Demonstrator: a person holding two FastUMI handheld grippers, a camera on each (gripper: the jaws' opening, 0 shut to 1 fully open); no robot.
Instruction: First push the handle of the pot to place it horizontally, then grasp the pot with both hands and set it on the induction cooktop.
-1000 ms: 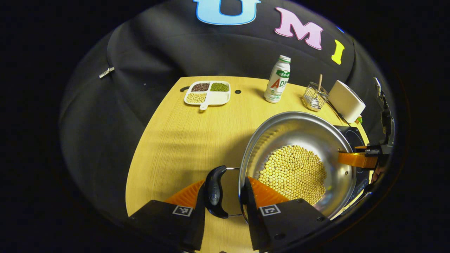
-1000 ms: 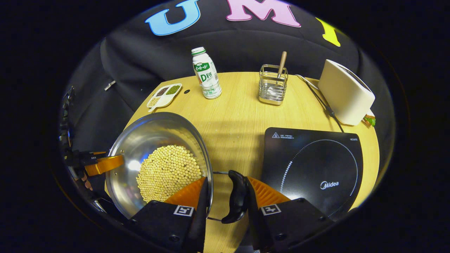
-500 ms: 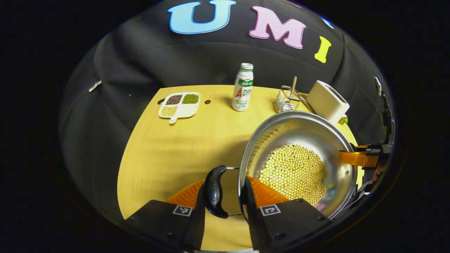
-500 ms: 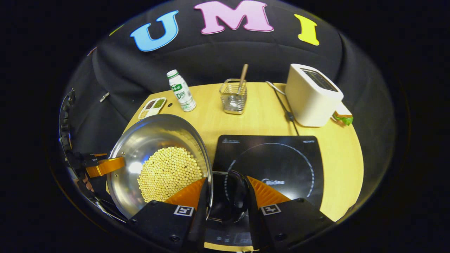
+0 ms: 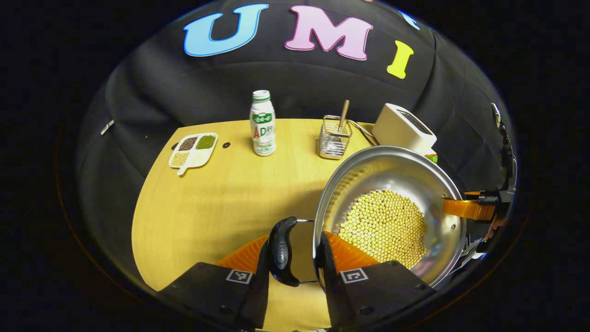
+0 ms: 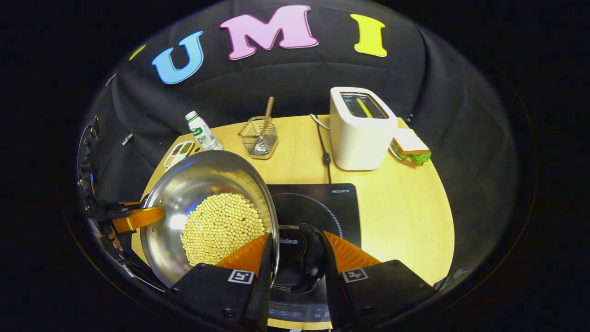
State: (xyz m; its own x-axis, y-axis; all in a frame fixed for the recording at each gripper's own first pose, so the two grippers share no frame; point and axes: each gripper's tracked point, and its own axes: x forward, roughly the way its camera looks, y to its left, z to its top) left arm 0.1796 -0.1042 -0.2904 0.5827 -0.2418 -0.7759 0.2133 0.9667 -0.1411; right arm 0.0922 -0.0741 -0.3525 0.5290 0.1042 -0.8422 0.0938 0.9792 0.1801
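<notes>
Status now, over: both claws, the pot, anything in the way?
Left claw shut on pot handle; right claw shut on opposite handle. Pot of beans over cooktop. Nothing on cooktop's visible part.

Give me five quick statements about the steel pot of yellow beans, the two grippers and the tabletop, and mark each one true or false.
1. The round stainless steel pot holds yellow beans. True.
2. The left gripper is open and clear of the pot. False: its orange fingers straddle the pot's black side handle and the rim.
3. In the right gripper view, the flat black induction cooktop lies beneath the right gripper. True.
4. The white toaster lies on its side. False: it stands upright, slots up.
5. A sandwich sits beside the toaster. True.
</notes>
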